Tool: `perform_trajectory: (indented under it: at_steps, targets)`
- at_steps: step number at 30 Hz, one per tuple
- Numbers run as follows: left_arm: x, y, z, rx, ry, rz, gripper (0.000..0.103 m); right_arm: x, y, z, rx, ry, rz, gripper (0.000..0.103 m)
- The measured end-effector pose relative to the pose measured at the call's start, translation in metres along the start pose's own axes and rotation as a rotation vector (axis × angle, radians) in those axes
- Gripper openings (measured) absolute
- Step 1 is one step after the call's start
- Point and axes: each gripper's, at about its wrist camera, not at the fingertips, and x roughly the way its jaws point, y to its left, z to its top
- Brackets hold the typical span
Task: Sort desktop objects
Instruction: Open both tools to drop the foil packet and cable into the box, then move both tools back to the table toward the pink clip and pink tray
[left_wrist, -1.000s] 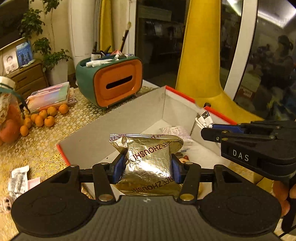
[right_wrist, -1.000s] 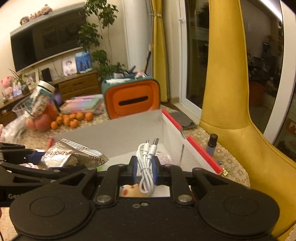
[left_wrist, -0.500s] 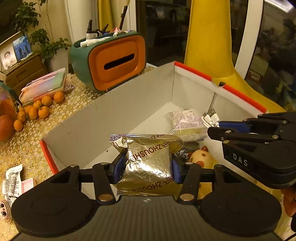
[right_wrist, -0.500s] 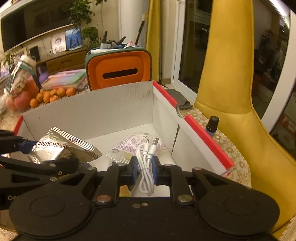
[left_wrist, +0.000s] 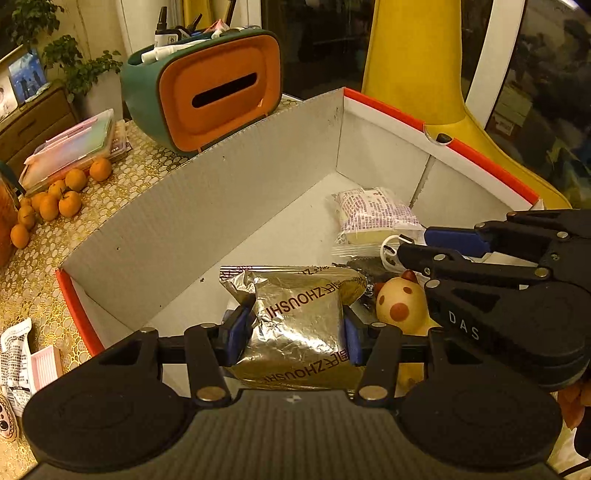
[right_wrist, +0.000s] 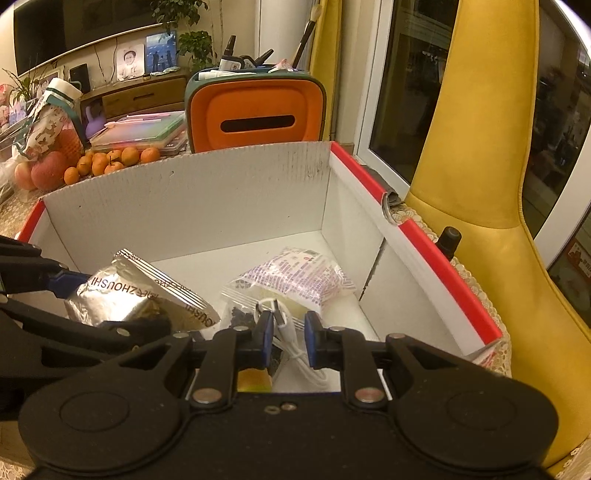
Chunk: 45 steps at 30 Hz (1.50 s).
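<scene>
**Release risks above the box**

The left gripper (left_wrist: 293, 334) has its fingers closed on the sides of the foil packet (left_wrist: 301, 328), lower centre of the left wrist view, above the box (left_wrist: 207, 206).

The right gripper (right_wrist: 289, 332) has its fingers parted, with a clear gap on either side of the white cable (right_wrist: 291, 339), which lies loose between them at lower centre of the right wrist view, on the packets in the box.

Judged risks:
1. The 2 grippers sit close together; a sideways move could knock them together.
2. The cable could snag on a finger as the gripper lifts.
3. The released foil packet could land on the yellow toy (left_wrist: 400, 304) and slide.
</scene>
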Motion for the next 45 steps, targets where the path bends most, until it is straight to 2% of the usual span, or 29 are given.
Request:
perform_trajectory:
  at_steps: [3, 7, 9, 17, 20, 24, 26, 29, 35, 37, 45]
  targets:
    - [-0.003, -0.001, -0.002, -0.016, -0.011, -0.007, 0.053, -0.004, -0.003, 0.0, 0.007, -0.01, 0.008, 0.024]
    - [-0.011, 0.0, -0.005, -0.038, -0.031, -0.007, 0.061, -0.01, -0.005, 0.001, 0.011, -0.022, 0.023, 0.027]
    - [-0.015, 0.001, -0.006, -0.043, -0.043, -0.015, 0.062, -0.013, -0.009, 0.002, 0.024, -0.024, 0.033, 0.031]
    - [-0.036, 0.006, -0.009, -0.079, -0.099, -0.026, 0.075, -0.03, -0.019, 0.002, 0.034, -0.055, 0.055, 0.056]
    - [-0.044, 0.008, -0.009, -0.092, -0.12, -0.035, 0.078, -0.036, -0.02, 0.002, 0.028, -0.07, 0.063, 0.063]
    - [-0.053, 0.008, -0.012, -0.085, -0.148, -0.027, 0.081, -0.042, -0.022, 0.001, 0.035, -0.079, 0.079, 0.066]
    - [-0.057, 0.009, -0.013, -0.09, -0.158, -0.029, 0.084, -0.043, -0.023, 0.001, 0.048, -0.08, 0.084, 0.074]
    - [-0.061, 0.013, -0.015, -0.097, -0.174, -0.03, 0.089, -0.046, -0.026, -0.001, 0.076, -0.081, 0.105, 0.08]
    - [-0.073, 0.015, -0.022, -0.111, -0.201, -0.054, 0.091, -0.058, -0.025, 0.0, 0.083, -0.116, 0.101, 0.089]
    - [-0.078, 0.016, -0.025, -0.112, -0.213, -0.059, 0.102, -0.063, -0.025, 0.0, 0.088, -0.128, 0.104, 0.091]
    - [-0.102, 0.021, -0.036, -0.123, -0.259, -0.067, 0.102, -0.082, -0.016, 0.001, 0.085, -0.158, 0.108, 0.095]
